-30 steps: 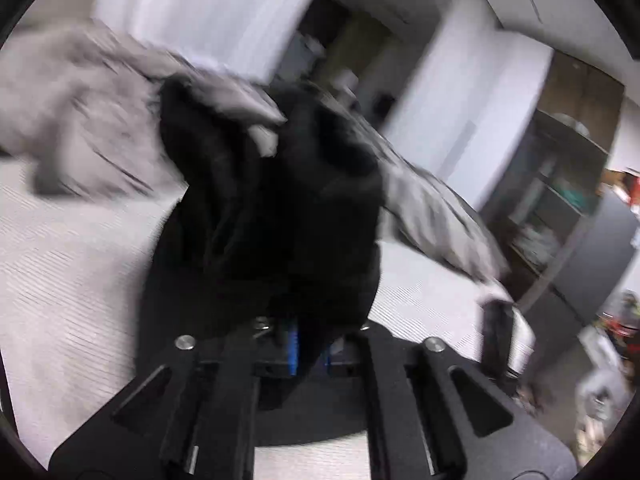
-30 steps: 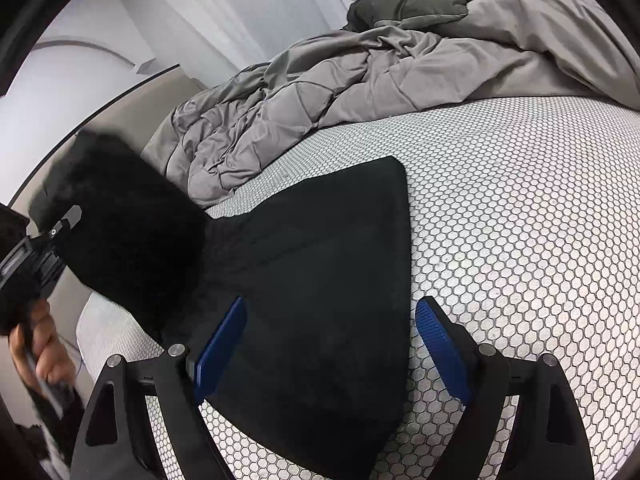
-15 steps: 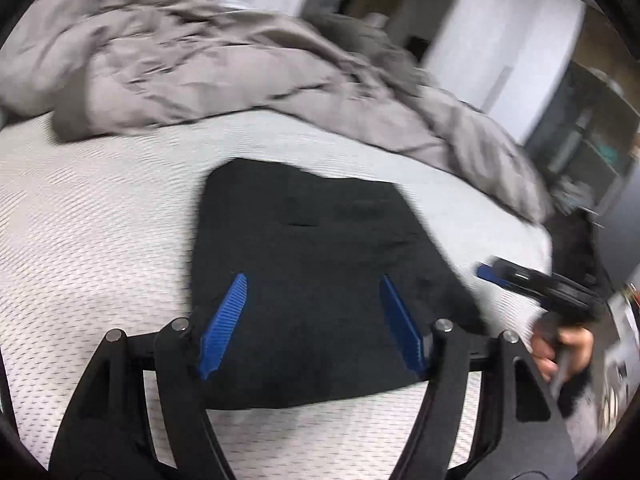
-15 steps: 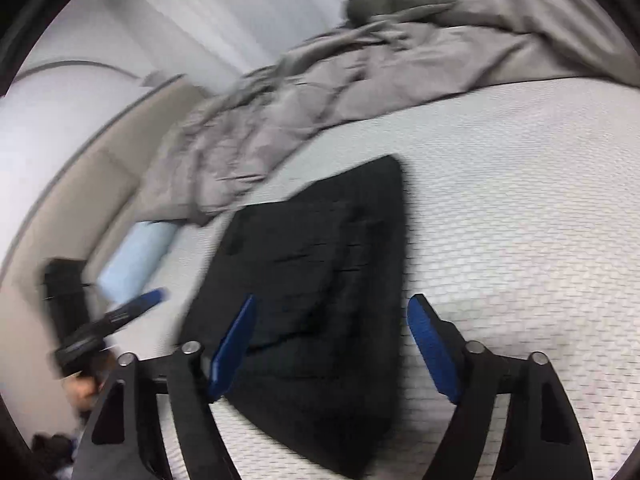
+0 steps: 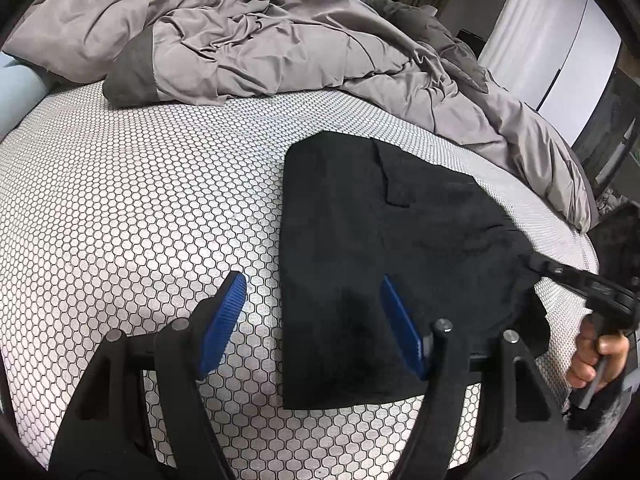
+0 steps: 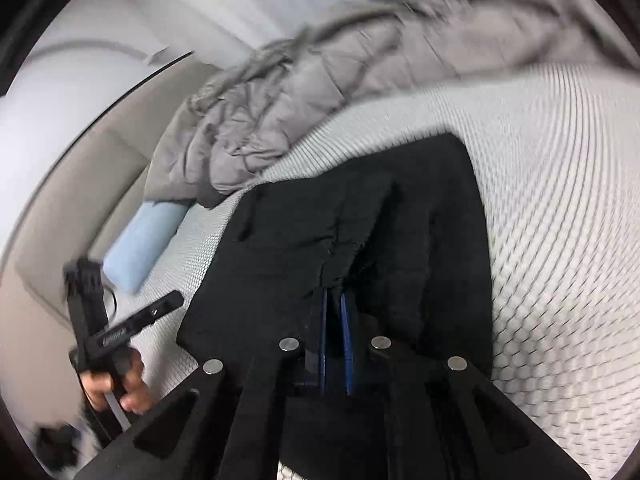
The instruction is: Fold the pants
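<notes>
Black pants [image 5: 384, 240], soft, limp and light, lay part-folded on the bed [image 5: 132, 208]; right tool [image 6: 335, 340] was clamped on a bunched edge, left tool [image 5: 312, 320] stood apart; corners offered best hold

Black pants [image 5: 384, 240] — folded, on mattress [image 5: 140, 200]
</notes>
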Demonstrator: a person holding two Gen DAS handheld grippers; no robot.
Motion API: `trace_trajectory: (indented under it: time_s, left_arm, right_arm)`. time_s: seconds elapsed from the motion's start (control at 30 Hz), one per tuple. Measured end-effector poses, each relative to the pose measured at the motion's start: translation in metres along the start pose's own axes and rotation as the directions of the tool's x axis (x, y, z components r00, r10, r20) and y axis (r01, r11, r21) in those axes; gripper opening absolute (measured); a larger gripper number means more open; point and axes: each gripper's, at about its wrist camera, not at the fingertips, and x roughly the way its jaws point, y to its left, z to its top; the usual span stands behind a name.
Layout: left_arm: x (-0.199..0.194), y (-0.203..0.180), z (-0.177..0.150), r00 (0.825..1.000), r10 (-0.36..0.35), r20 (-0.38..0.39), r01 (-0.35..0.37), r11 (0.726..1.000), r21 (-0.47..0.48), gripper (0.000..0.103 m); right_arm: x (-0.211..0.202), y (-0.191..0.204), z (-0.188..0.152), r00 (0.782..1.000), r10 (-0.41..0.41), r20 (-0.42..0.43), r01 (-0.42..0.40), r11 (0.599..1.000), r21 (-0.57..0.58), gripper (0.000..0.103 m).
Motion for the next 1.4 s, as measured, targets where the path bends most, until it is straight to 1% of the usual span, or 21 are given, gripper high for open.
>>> trace_trajectory:
  time_s: [0.1,0.2,0.27,0.3,0.37,0.4,0.43,0.5,0.6,0.73,0.87,0.9,0.93,0.97,1.0,1.03,1.17,1.23,1.27,1.33,1.4]
  left_arm:
    - [-0.003,-0.005,-0.001,1.0,0.001,-0.008,-0.001,1.0,0.006,0.066]
    - [0.002,-0.012,-0.003,0.999,0.017,-0.033,-0.017,0.999,0.028,0.066]
    - [0.004,-0.018,-0.006,0.999,0.028,-0.042,-0.026,0.998,0.051,0.066]
    - [0.005,-0.021,-0.007,0.999,0.031,-0.044,-0.028,0.998,0.06,0.066]
    - [0.006,-0.025,-0.008,0.998,0.034,-0.048,-0.03,0.997,0.076,0.066]
    - [0.006,-0.026,-0.008,0.998,0.035,-0.048,-0.031,0.996,0.082,0.066]
    - [0.006,-0.027,-0.009,0.998,0.036,-0.049,-0.032,0.996,0.086,0.066]
    - [0.007,-0.028,-0.009,0.998,0.041,-0.053,-0.036,0.996,0.087,0.066]
    - [0.009,-0.03,-0.01,0.997,0.043,-0.059,-0.038,0.995,0.088,0.066]
    - [0.009,-0.031,-0.011,0.997,0.047,-0.06,-0.042,0.995,0.09,0.066]
    - [0.009,-0.03,-0.012,0.996,0.057,-0.062,-0.051,0.995,0.09,0.066]
    - [0.009,-0.029,-0.012,0.996,0.058,-0.063,-0.053,0.995,0.089,0.066]
    - [0.008,-0.028,-0.011,0.996,0.059,-0.063,-0.053,0.995,0.089,0.066]
    - [0.008,-0.027,-0.011,0.996,0.061,-0.061,-0.055,0.995,0.089,0.066]
    - [0.007,-0.026,-0.011,0.996,0.064,-0.059,-0.059,0.994,0.089,0.066]
    - [0.006,-0.025,-0.01,0.996,0.066,-0.057,-0.061,0.994,0.087,0.066]
    - [0.002,-0.019,-0.007,0.997,0.065,-0.049,-0.062,0.995,0.072,0.066]
    - [0.001,-0.018,-0.007,0.997,0.063,-0.047,-0.06,0.996,0.07,0.066]
    - [0.0,-0.017,-0.006,0.997,0.064,-0.046,-0.061,0.996,0.07,0.066]
    - [0.0,-0.017,-0.006,0.997,0.067,-0.047,-0.064,0.995,0.074,0.066]
    - [0.002,-0.018,-0.007,0.996,0.069,-0.052,-0.064,0.995,0.078,0.066]
  right_arm:
    - [-0.013,0.007,-0.004,0.999,-0.044,-0.002,0.044,0.998,-0.035,0.006]
    - [-0.004,-0.005,-0.014,0.985,-0.16,-0.059,0.156,0.986,-0.062,0.007]
    - [0.007,-0.015,-0.021,0.984,-0.149,-0.101,0.144,0.988,-0.051,0.007]
    - [0.008,-0.017,-0.021,0.984,-0.144,-0.106,0.139,0.989,-0.05,0.008]
    - [0.0,-0.02,-0.02,0.99,-0.099,-0.099,0.097,0.995,-0.023,0.013]
    - [-0.004,-0.02,-0.018,0.992,-0.088,-0.095,0.086,0.996,-0.017,0.02]
    - [-0.01,-0.022,-0.017,0.994,-0.075,-0.084,0.075,0.997,-0.004,0.034]
    - [-0.013,-0.026,-0.015,0.997,-0.043,-0.071,0.045,0.998,0.035,0.05]
    - [-0.006,-0.039,-0.012,0.996,0.01,-0.084,-0.001,0.994,0.106,0.05]
    - [0.016,-0.061,-0.009,0.99,0.079,-0.115,-0.053,0.975,0.216,0.05]
    - [0.03,-0.07,-0.004,0.984,0.138,-0.112,-0.106,0.961,0.255,0.049]
    - [0.031,-0.07,-0.002,0.985,0.133,-0.113,-0.102,0.963,0.249,0.038]
    - [0.029,-0.068,-0.001,0.988,0.108,-0.108,-0.08,0.969,0.234,0.025]
    - [0.028,-0.062,-0.001,0.99,0.098,-0.105,-0.075,0.976,0.206,0.017]
    - [0.025,-0.057,0.0,0.992,0.095,-0.089,-0.077,0.98,0.185,0.011]
    - [0.02,-0.051,0.002,0.993,0.099,-0.065,-0.086,0.98,0.178,0.009]
    - [-0.02,-0.017,0.009,0.994,0.105,0.033,-0.108,0.988,0.112,0.008]
    - [-0.041,-0.004,0.006,0.992,0.116,0.05,-0.12,0.988,0.098,0.008]
    - [-0.048,0.001,0.003,0.992,0.117,0.049,-0.121,0.989,0.087,0.008]
    - [-0.049,0.0,-0.007,0.996,0.086,0.014,-0.086,0.993,0.084,0.008]
    - [-0.034,-0.012,-0.017,0.999,0.01,-0.042,-0.006,0.996,0.091,0.011]
